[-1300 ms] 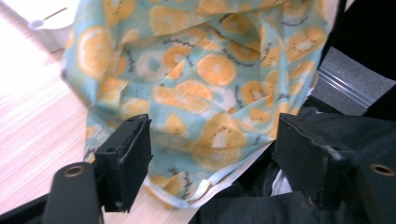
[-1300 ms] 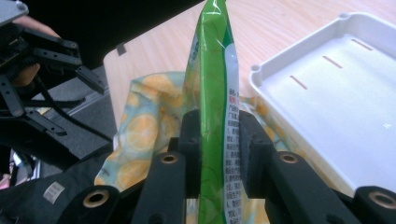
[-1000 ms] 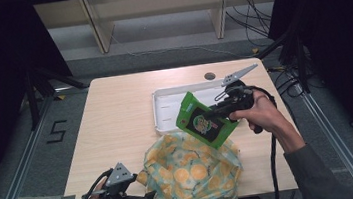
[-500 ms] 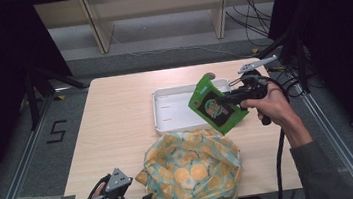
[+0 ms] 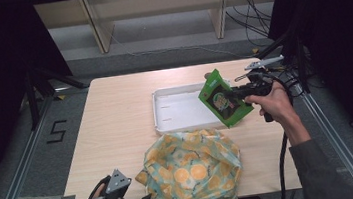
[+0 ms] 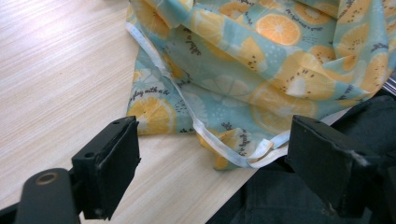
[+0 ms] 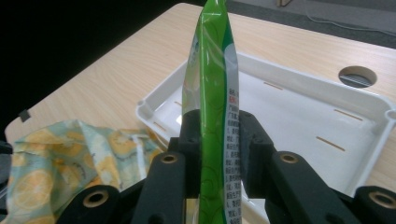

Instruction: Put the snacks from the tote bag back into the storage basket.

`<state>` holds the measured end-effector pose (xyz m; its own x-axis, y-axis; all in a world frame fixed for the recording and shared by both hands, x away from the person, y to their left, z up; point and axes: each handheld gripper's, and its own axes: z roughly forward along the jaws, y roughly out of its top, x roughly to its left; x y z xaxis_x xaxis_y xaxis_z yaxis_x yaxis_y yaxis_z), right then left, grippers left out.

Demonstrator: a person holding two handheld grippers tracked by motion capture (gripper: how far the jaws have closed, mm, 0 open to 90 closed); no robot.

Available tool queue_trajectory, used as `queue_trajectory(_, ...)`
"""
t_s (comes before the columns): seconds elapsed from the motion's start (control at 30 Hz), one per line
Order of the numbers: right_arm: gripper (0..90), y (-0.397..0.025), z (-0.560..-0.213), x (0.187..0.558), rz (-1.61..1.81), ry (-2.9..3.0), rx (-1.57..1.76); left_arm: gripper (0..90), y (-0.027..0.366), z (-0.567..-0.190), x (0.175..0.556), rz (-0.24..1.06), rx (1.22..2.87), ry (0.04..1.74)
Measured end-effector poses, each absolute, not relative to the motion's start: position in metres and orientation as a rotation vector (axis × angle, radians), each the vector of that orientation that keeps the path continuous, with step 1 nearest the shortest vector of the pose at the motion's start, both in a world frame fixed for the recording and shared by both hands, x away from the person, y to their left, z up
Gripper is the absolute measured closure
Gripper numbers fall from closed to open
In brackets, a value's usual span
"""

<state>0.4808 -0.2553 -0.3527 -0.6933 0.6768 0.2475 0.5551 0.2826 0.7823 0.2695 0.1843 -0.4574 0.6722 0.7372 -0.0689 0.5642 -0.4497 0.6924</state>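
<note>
Your right gripper (image 7: 212, 135) is clamped on the green snack packet (image 7: 212, 93) above the white tray (image 7: 299, 98); your left gripper (image 6: 215, 154) gapes beside the citrus-print cloth bag (image 6: 261, 60).

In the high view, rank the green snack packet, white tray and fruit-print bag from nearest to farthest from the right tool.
1. Green snack packet: clamped in the right tool.
2. White tray: just beyond, under the packet's far edge.
3. Fruit-print bag: farthest, at the table's near edge.

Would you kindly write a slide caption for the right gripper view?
Right gripper clamps an upright green snack packet above the white tray.
</note>
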Motion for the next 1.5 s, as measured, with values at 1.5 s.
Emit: queue_trajectory(1.5, 74.8, -0.243, -0.403, 0.558, 1.262, 2.175, 1.488, 16.5, 0.188, -0.459, 0.268, 0.33, 2.193, 1.001)
